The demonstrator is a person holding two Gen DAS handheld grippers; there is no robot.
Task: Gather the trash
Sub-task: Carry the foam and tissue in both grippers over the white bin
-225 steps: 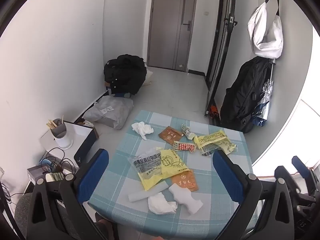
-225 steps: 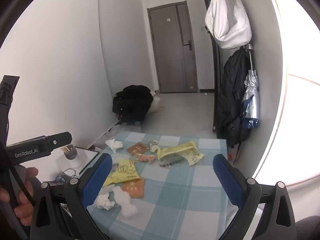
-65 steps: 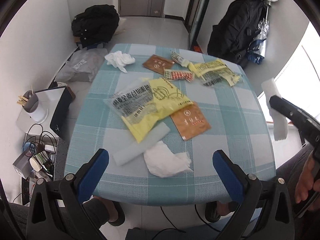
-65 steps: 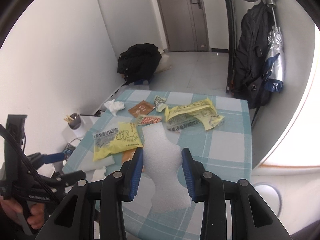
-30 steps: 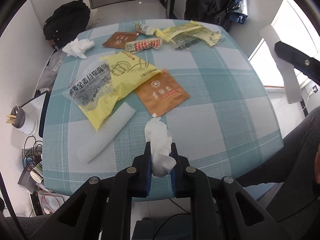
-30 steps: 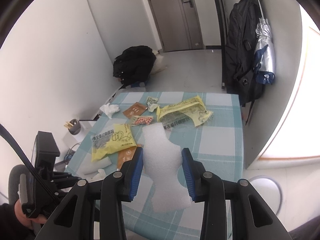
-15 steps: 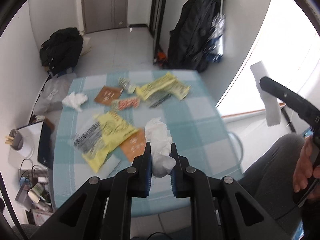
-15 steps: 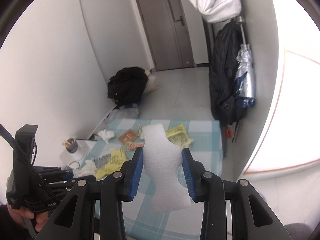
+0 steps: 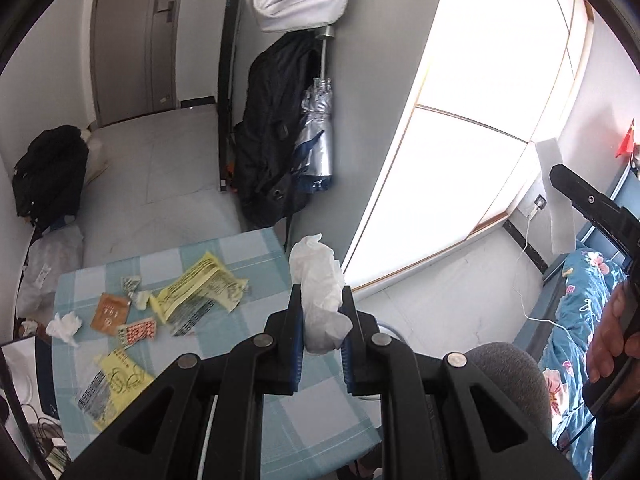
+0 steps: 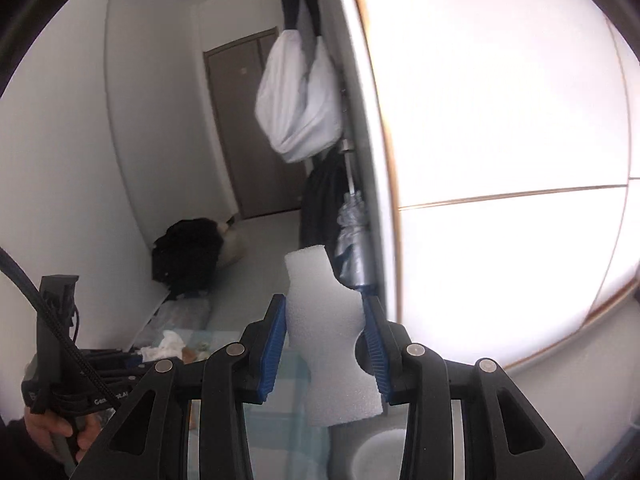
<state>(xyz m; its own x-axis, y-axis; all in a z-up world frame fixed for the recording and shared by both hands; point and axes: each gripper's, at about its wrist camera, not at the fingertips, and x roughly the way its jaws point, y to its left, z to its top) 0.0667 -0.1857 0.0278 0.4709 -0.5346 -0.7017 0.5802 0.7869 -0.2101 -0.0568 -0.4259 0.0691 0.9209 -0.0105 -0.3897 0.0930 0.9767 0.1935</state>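
Observation:
My left gripper is shut on a crumpled white tissue, held high above the right edge of the checked table. Yellow wrappers, a brown sachet, a pill strip and another tissue lie on the cloth. My right gripper is shut on a white foam piece, raised toward the bright window. The same gripper and foam show at the right edge of the left wrist view. A white bin rim shows on the floor below the foam.
A black backpack and a silver umbrella hang by the window wall, under a white bag. A black bag sits on the floor near the door. A grey chair back and flowered bedding are at right.
Both grippers rose and swung right, away from the table toward the window, each keeping its load. The table slid to the lower left of both views.

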